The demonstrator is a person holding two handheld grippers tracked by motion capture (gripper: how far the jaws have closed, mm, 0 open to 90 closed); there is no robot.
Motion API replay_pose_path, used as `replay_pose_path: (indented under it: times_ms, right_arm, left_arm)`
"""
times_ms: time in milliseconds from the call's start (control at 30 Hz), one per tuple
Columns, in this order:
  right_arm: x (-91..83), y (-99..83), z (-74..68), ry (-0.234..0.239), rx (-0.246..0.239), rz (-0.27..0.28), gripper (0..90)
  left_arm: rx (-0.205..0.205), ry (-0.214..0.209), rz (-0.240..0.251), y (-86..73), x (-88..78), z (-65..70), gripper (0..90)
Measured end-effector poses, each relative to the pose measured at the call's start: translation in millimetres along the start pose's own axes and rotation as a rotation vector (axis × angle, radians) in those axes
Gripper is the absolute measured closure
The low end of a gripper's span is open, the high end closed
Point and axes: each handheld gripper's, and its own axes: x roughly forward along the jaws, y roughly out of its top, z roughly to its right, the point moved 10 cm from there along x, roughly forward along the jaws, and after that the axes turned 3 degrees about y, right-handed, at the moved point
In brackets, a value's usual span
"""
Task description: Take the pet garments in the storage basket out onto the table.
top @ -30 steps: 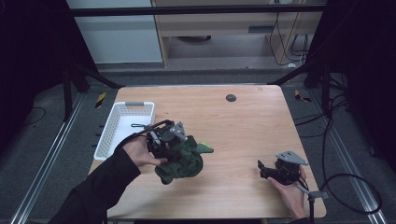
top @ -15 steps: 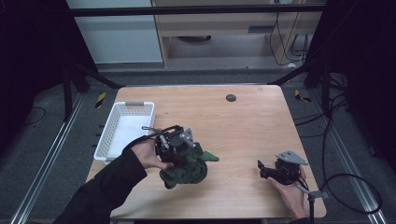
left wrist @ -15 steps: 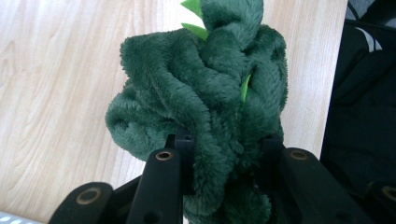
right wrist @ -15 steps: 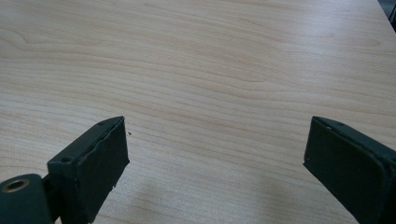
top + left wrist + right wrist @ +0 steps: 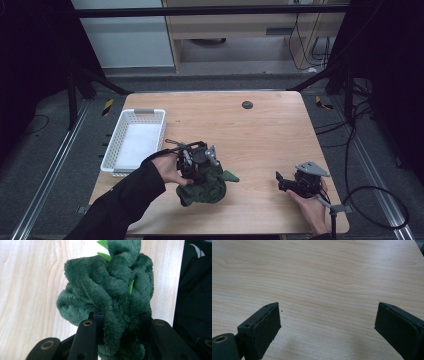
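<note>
Near the front of the light wooden tabletop (image 5: 260,125), a dark green plush toy (image 5: 205,185) is pinched in the jaws of the left gripper (image 5: 197,162), right of a white plastic basket (image 5: 112,150); the right gripper (image 5: 287,182) is held apart, jaws spread.

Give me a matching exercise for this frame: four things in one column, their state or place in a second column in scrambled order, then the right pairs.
Things
1. left claw
2. right claw
3. white basket
4. green plush toy

States or places
A. at the table's left edge
B. open over bare wood
C. clamped, bunched up near the table's front
D. shut on soft fabric

Pairs: 1-D, 2-B, 3-A, 4-C
</note>
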Motion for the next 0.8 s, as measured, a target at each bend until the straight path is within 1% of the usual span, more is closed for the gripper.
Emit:
replay_pose_path:
  times_ms: [200,333,433,633,733,800]
  right_arm:
    - [0.1,0.0,-0.1,-0.001,-0.001,-0.001,6.4]
    - [0.2,-0.1,-0.3,0.000,-0.001,-0.002,6.4]
    - [0.1,-0.1,-0.8,0.002,-0.002,-0.002,6.4]
    - [0.4,-0.3,-0.6,0.001,-0.002,-0.003,6.4]
    - [0.4,-0.4,-0.6,0.001,-0.002,-0.004,6.3]
    - [0.5,-0.4,-0.6,0.001,-0.002,-0.004,6.3]
  left_arm:
    - [0.020,-0.012,-0.027,-0.4,14.9,1.2,69.2]
    - [0.021,-0.025,-0.034,-1.3,20.8,1.3,69.2]
    - [0.025,-0.020,-0.053,-4.2,27.2,-0.4,69.1]
    - [0.024,-0.031,-0.065,-7.2,39.0,0.1,68.5]
    - [0.035,-0.039,-0.065,-7.9,43.9,1.3,67.9]
    - [0.042,-0.035,-0.070,-8.5,47.2,1.5,67.3]
